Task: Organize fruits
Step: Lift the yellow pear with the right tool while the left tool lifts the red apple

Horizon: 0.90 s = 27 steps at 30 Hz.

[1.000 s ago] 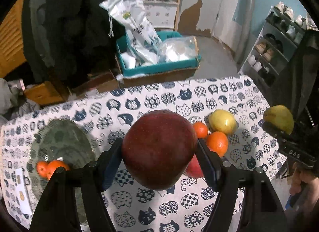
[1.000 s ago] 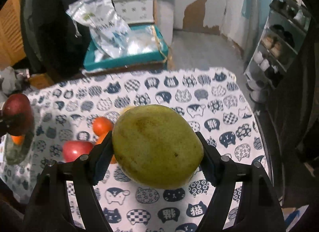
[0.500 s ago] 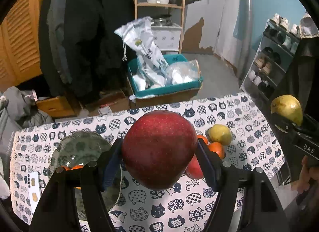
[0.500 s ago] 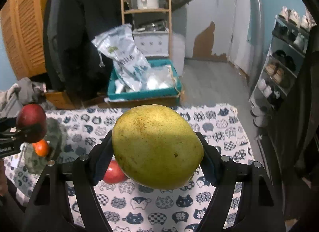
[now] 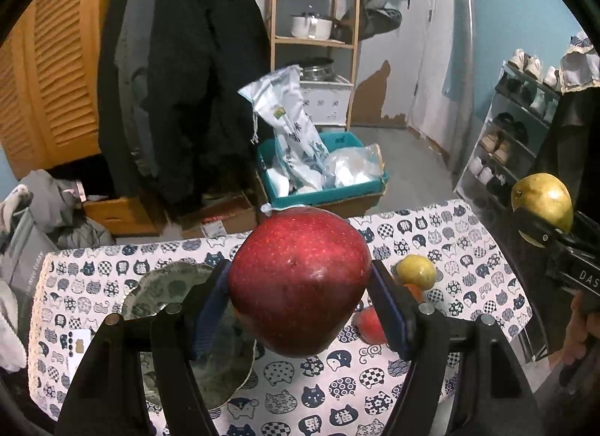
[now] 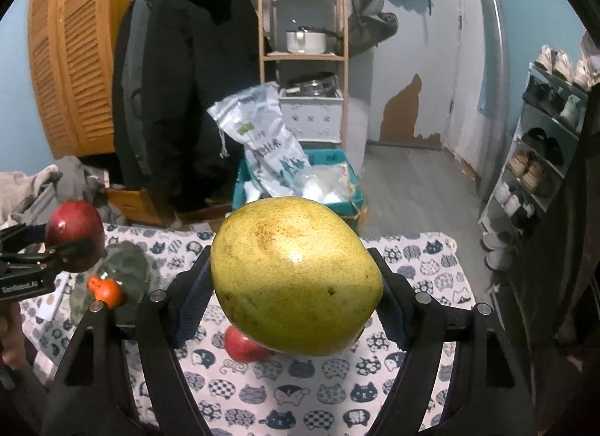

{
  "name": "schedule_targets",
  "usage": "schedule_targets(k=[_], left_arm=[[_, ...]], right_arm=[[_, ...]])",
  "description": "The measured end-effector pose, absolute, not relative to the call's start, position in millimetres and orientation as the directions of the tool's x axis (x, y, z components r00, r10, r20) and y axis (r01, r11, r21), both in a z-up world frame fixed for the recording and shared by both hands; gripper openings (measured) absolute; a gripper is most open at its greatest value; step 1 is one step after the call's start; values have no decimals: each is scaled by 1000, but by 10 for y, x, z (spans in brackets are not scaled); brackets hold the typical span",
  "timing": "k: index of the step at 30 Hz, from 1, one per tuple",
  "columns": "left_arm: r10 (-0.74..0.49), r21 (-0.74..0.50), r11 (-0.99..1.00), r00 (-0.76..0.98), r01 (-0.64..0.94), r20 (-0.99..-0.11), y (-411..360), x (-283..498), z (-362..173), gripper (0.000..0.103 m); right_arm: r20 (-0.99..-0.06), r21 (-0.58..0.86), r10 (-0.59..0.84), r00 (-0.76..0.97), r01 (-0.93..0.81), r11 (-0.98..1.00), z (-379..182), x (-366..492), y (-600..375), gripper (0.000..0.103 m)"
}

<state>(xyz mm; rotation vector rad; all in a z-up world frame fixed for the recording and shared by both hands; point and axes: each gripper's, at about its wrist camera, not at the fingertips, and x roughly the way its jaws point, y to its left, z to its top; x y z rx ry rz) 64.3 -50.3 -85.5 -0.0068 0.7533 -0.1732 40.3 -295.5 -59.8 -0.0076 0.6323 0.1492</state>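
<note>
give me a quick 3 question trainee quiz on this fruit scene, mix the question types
1. True or false: the left gripper holds the big dark-red apple.
2. The right gripper holds: A) a banana B) the large yellow-green pear C) nothing.
3. Fill in: the small orange tangerines lie on the grey-green glass ___.

Key: 1 true; 2 B; 3 plate.

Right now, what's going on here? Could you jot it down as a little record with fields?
left gripper: shut on red apple, held above the table
right gripper: shut on yellow-green pear, also held up
table: cat-print cloth
plate: green, on the table's left side, small oranges on it
loose fruit on cloth: yellow fruit, second red apple
</note>
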Motion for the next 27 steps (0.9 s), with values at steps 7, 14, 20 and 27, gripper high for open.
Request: schedule_targets(k=[7,14,20,27], left_arm=[[-148,-73,989,740,132,-656,-339,556,-750,73],[-131,-82,991,752,103,-646,-143,504,-713,73],[-103,-79,995,757,67,-645,47,487,-726,73],[-65,-81,997,755,16,-653,293,464,-781,73]], right_arm=[[-563,35,164,810,-175,984,-462,390,-2768,77],[-548,33,198,813,-215,976,-366,431,-2538,77],[-545,34,227,807,-249,968,-329,489,-2311,77],[-554,39,266,789,-294,955,-337,584,-1992,77]])
